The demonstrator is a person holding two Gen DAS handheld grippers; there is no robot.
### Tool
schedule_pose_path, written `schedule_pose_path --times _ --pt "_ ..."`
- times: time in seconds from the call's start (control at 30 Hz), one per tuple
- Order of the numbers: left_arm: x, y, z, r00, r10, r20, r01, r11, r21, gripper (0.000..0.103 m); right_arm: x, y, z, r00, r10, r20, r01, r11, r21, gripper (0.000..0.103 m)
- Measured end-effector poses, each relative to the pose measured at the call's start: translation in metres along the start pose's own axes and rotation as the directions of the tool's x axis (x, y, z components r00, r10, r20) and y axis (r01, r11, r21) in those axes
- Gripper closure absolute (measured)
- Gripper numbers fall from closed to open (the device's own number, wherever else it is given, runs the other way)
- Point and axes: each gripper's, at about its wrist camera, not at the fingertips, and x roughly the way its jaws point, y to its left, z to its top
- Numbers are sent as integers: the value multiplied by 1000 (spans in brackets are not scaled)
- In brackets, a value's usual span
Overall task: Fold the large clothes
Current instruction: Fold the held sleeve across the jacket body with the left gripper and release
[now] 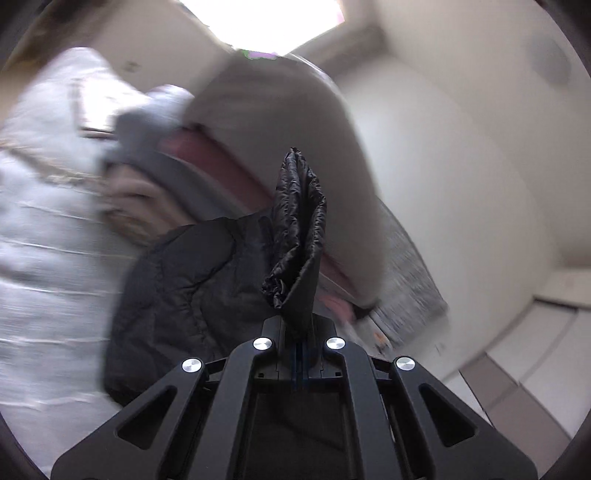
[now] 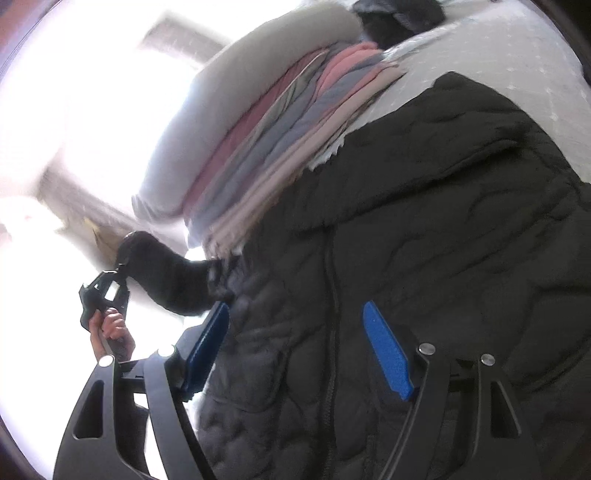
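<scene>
A black quilted jacket [image 2: 424,221] lies spread on a white bed cover [image 2: 498,48]; its zip runs down the middle. My left gripper [image 1: 299,332] is shut on the jacket's sleeve cuff [image 1: 295,221], which stands up bunched between the jaws. In the right wrist view the left gripper [image 2: 120,269] holds that sleeve [image 2: 166,273] lifted off to the left. My right gripper [image 2: 295,343] is open, with blue pads [image 2: 388,354] hovering just over the jacket's front, holding nothing.
A stack of folded clothes [image 2: 288,122] in pink, grey and beige with a white pillow [image 2: 221,110] on it sits beside the jacket. A dark garment [image 2: 399,14] lies further off. A white wall [image 1: 461,166] stands at the right. A bright window [image 2: 74,110] glares.
</scene>
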Motion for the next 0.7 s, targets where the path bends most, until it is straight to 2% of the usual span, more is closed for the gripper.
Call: schedule_pose_path --times 0.13,0.2,0.3,0.33,0.4,0.47,0.53,0.57,0.6,0.67,0.7 --pt "72 -65 -51 990 -74 -120 81 995 53 102 -25 -18 15 998 25 63 -30 996 83 30" --pt "114 -84 -89 975 -91 -200 106 992 65 102 -32 -23 20 996 31 79 -39 994 102 30" --pt "167 -94 -144 949 -75 -308 101 992 70 102 -41 -34 25 994 49 93 -62 988 142 30" --pt "191 -94 -173 931 -57 -361 89 993 73 102 -42 -35 26 995 49 91 -62 987 150 30" --pt "217 -90 -206 910 -13 -414 58 994 95 102 -44 -39 27 995 47 82 -60 985 163 30" --pt "244 -79 -242 878 39 -476 14 994 107 102 -45 -40 28 995 61 79 -74 983 168 30" --pt "267 -68 -269 837 106 -538 -33 989 144 101 -45 -37 30 995 68 79 -80 984 159 30" --pt "274 -64 -279 816 156 -556 -70 982 173 101 -45 -36 30 994 71 79 -83 984 155 30" --pt "280 -63 -290 791 228 -568 -116 967 227 94 -45 -35 30 994 74 79 -86 984 154 30" --pt "287 -67 -293 768 294 -568 -131 942 311 90 -45 -35 30 994 78 79 -90 983 158 30" --pt "288 -74 -294 765 324 -557 -130 924 360 80 -45 -35 30 994 78 79 -90 983 161 30"
